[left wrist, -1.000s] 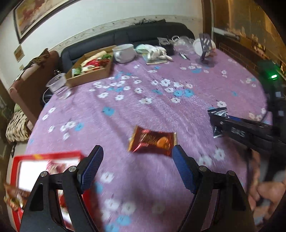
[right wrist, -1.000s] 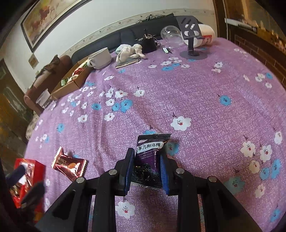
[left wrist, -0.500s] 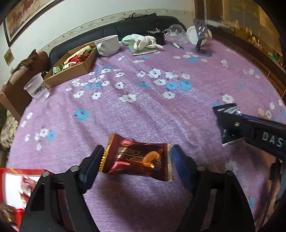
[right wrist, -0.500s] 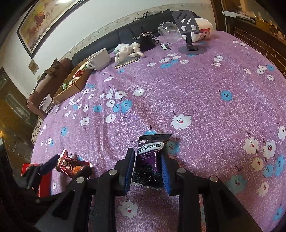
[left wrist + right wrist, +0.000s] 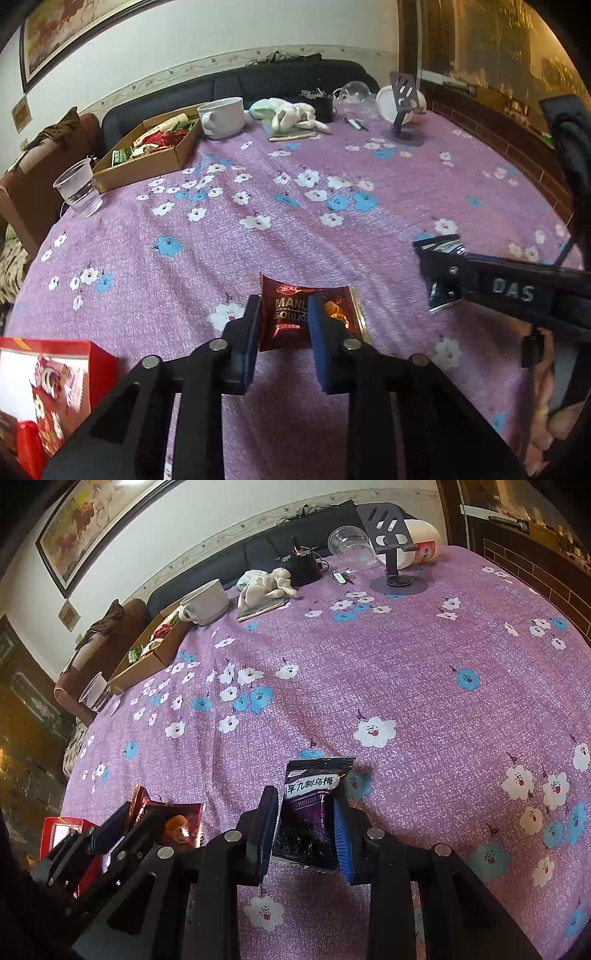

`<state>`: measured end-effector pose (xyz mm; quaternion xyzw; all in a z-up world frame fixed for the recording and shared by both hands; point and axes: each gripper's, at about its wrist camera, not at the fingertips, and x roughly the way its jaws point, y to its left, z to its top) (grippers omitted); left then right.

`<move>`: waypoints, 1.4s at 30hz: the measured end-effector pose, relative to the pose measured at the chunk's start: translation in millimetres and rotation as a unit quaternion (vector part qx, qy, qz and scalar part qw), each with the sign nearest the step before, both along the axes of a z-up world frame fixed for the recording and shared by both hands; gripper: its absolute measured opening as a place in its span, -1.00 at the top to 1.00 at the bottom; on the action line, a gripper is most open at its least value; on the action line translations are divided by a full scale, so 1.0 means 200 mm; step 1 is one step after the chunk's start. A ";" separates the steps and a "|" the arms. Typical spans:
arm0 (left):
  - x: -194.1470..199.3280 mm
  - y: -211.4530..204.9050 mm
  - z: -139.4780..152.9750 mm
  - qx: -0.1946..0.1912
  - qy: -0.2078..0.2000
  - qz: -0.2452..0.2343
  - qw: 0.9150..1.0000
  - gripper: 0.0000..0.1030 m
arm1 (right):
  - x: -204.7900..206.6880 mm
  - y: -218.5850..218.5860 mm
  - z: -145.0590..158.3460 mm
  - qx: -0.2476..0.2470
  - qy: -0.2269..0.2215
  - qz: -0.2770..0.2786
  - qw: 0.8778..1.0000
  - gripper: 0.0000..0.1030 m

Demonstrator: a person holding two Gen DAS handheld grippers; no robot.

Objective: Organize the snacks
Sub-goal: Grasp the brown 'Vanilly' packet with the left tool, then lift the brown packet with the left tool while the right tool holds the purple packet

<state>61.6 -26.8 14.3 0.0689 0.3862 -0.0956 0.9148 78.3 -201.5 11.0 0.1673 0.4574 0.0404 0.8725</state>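
My left gripper (image 5: 284, 317) is shut on a dark red snack packet (image 5: 286, 319) that rests on the purple flowered tablecloth (image 5: 258, 229). The packet also shows in the right wrist view (image 5: 177, 825), with the left gripper (image 5: 123, 818) around it. My right gripper (image 5: 304, 823) is shut on a black and purple plum packet (image 5: 310, 801) held just above the cloth; in the left wrist view the right gripper (image 5: 439, 275) is at the right with that packet (image 5: 441, 301). A red box (image 5: 48, 384) with snacks stands at the near left.
A cardboard tray of snacks (image 5: 147, 155), a plastic cup (image 5: 77, 188), a white mug (image 5: 221, 118), a soft toy (image 5: 291, 114), a phone stand (image 5: 404, 107) and clear containers (image 5: 351, 548) line the far side of the table. A sofa lies behind.
My left gripper moved forward over the red packet and closed on it. The right gripper kept hold of the plum packet and stayed almost in place.
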 end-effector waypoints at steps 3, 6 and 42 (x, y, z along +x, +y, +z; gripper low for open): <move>-0.04 -0.01 0.01 -0.032 0.005 -0.009 0.999 0.66 | 0.00 0.00 0.00 0.000 0.000 0.000 1.000 0.41; -0.10 -0.05 0.02 -0.040 0.000 -0.029 0.999 0.66 | 0.00 -0.01 0.00 0.005 0.000 0.000 1.000 0.39; -0.11 -0.21 -0.05 0.030 0.064 -0.147 0.987 0.35 | 0.01 0.04 0.00 -0.001 -0.003 0.039 0.999 -0.02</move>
